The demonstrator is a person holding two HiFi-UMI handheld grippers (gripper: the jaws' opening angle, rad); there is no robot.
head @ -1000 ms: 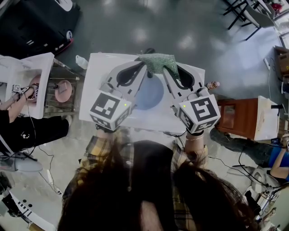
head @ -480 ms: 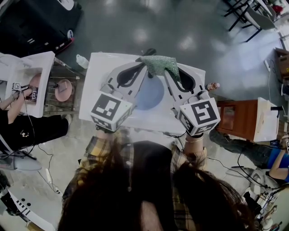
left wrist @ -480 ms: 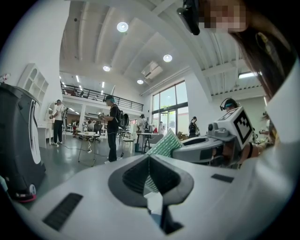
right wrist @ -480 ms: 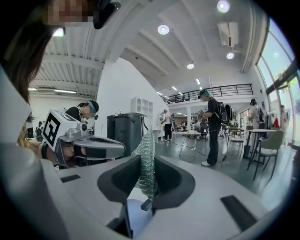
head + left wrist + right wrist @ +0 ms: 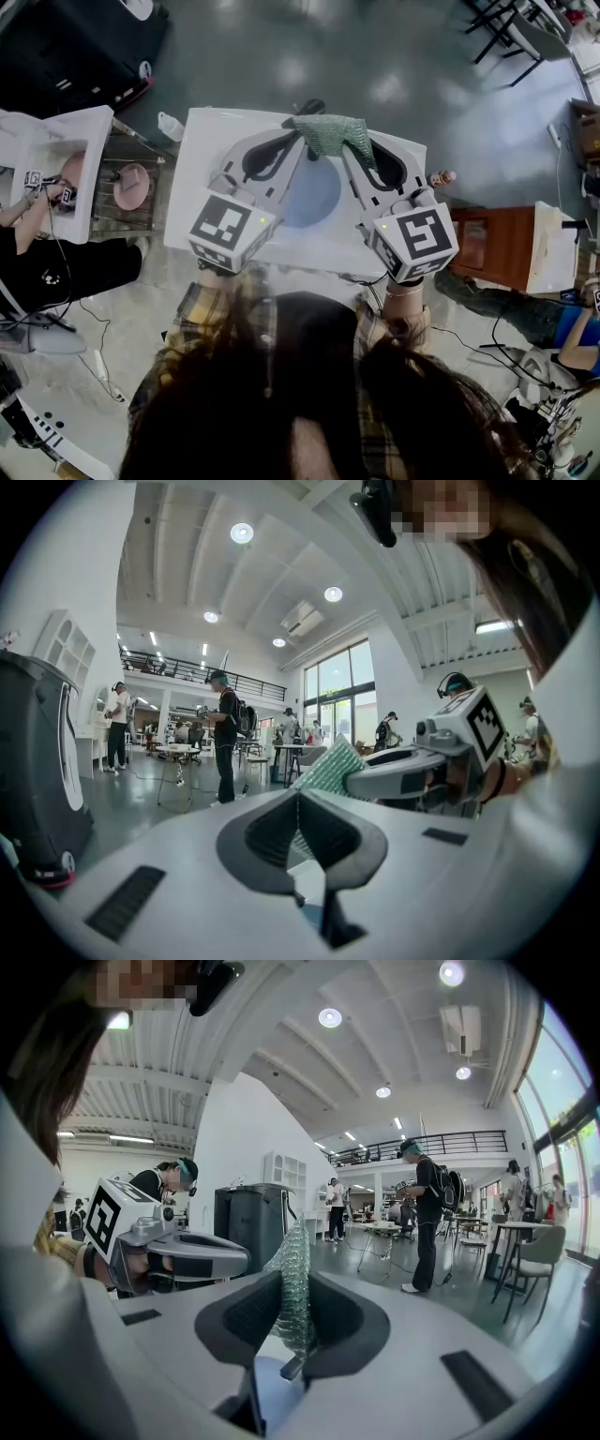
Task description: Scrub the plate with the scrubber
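My left gripper (image 5: 300, 822) has its jaws drawn together. They meet in one thin seam, and green mesh shows in that seam, so I read it as a pinch on a corner of the scrubber (image 5: 328, 133). My right gripper (image 5: 292, 1312) is also closed on the scrubber. There the mesh stands upright between the two dark pads as a crumpled fold that rises above them and hangs a little below.

In the head view the scrubber stretches between my two tips like a short band, with the left tip at its left end and the right tip at its right end. It sits at the far side of the table (image 5: 202, 187), away from my body. Both grippers reach forward from my hands and slant inward toward each other, so their tips come close together while the marker cubes stay well apart near me.

The plate (image 5: 309, 197), pale blue and round, lies flat on the table between the two gripper bodies. The scrubber is over its far rim, but I cannot tell whether it touches the plate. In the right gripper view a bit of the plate shows just below the pads.
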